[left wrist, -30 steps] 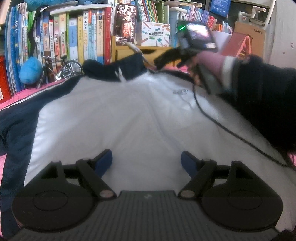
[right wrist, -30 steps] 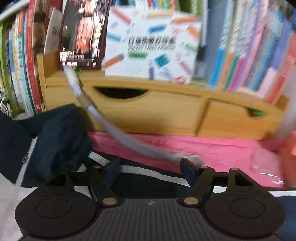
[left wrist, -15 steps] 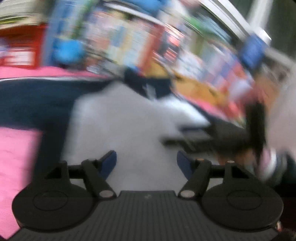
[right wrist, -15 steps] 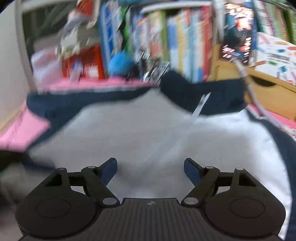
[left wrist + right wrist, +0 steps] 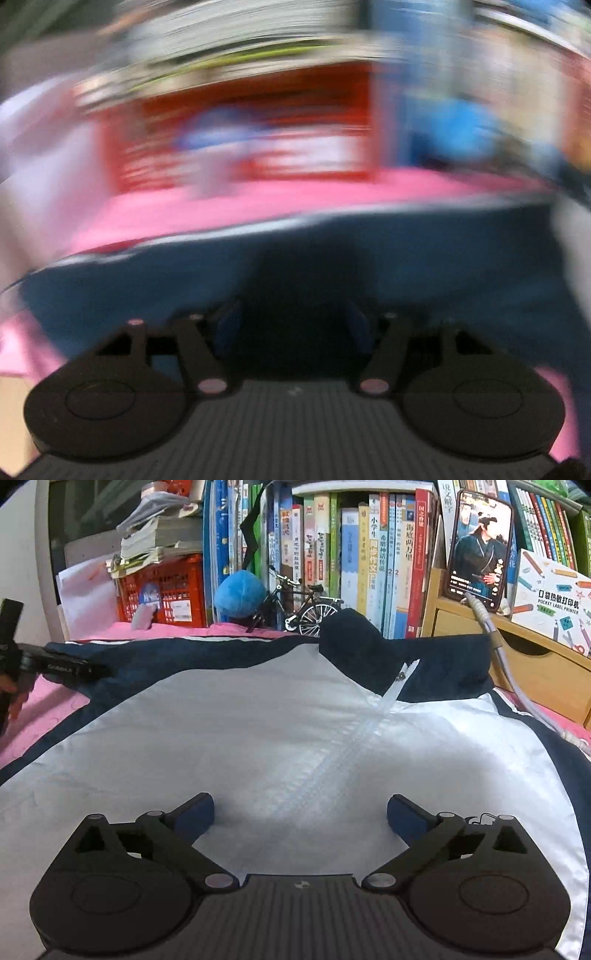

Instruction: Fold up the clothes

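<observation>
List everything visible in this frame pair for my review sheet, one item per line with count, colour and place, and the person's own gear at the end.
jacket: one, white body with navy sleeves and collar, spread flat on the pink cover, zipper up the middle
pink cover: one, pink, under the jacket
books: one long row, mixed colours, upright behind the jacket
red crate: one, red, far left, papers stacked on top
blue ball: one, blue, before the books
model bicycle: one, black, beside the ball
phone: one, screen lit, leaning on the wooden drawer unit, grey cable attached
label printer box: one, white, on the drawer unit
left gripper: over the navy sleeve, jaws closing, view blurred
right gripper: over the white body, jaws opening, nothing between them
</observation>
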`<state>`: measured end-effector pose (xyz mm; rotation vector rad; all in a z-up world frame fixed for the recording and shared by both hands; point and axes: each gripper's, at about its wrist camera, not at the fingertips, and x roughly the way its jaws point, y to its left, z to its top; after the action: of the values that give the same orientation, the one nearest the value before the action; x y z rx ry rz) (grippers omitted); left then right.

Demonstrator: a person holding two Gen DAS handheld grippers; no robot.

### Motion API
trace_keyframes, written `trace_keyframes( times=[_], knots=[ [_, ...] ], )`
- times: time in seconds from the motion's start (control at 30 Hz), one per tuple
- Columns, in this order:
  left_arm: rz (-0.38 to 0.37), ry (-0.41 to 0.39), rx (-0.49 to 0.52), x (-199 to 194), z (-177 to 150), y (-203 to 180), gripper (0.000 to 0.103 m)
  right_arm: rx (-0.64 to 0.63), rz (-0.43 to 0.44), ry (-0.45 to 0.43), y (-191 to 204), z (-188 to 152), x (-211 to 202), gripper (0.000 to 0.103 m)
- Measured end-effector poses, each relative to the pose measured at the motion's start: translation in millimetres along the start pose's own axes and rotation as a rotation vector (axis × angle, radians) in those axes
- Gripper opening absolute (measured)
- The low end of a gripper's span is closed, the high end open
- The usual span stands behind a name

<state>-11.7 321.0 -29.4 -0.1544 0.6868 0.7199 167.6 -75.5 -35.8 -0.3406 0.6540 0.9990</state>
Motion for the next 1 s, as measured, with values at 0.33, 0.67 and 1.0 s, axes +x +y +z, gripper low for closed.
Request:
trace_keyframes(
  times=[0.33, 0.67, 1.0],
  knots=[
    [0.417, 0.040, -0.051, 32, 29, 64, 0.048, 0.000, -0.008, 0.003, -3, -1, 0, 0.103],
    [-0.180, -0.203, 0.100, -107, 7, -81, 0.053, 0.002, -0.011, 0.006, -4, -1, -2, 0.103],
    [-0.558, -0.143, 0.222, -228, -91, -163, 0.059, 0.007, -0.073, -0.067, 28, -25, -118, 0.098]
  ],
)
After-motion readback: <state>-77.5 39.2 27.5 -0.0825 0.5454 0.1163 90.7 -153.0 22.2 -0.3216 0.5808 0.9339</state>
